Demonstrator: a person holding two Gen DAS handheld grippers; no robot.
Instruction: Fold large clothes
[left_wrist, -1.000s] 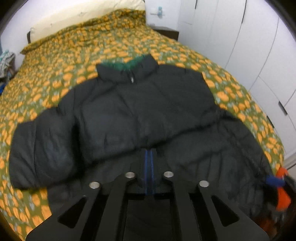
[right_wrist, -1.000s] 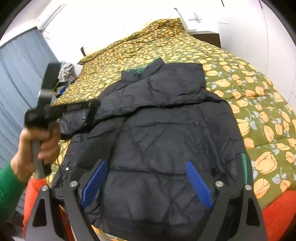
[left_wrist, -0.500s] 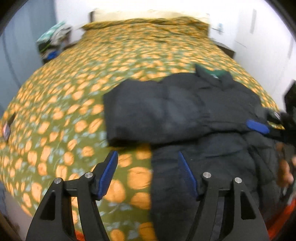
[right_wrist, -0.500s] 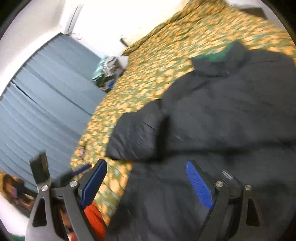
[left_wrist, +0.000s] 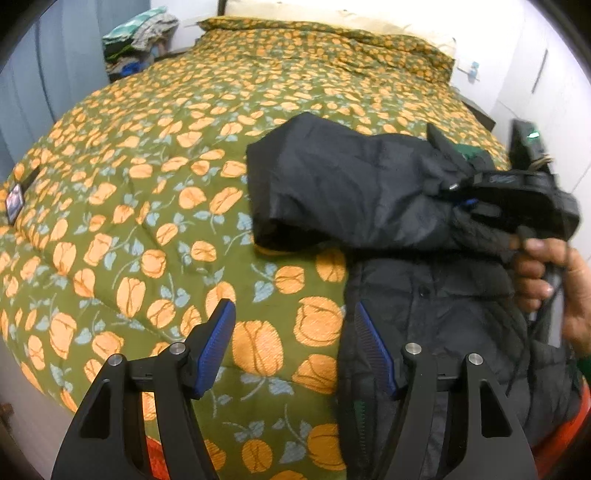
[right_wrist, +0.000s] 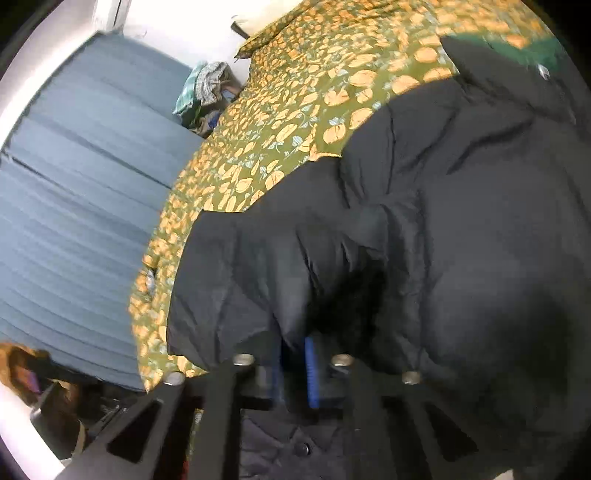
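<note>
A bed with a flowered quilt (left_wrist: 155, 206) is filling the room, a black jacket (left_wrist: 369, 192) lying across it. The right gripper (right_wrist: 295, 363) is pinching the sleeve; the left gripper (left_wrist: 295, 347) is hanging spread, holding nothing. Puffy, light, slippery — probably best gripped at seams or cuff.

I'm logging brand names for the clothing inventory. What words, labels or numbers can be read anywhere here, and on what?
None can be read.
Small pale tag by the jacket collar: too blurred.
Small card at the bedspread edge: too small.
</note>
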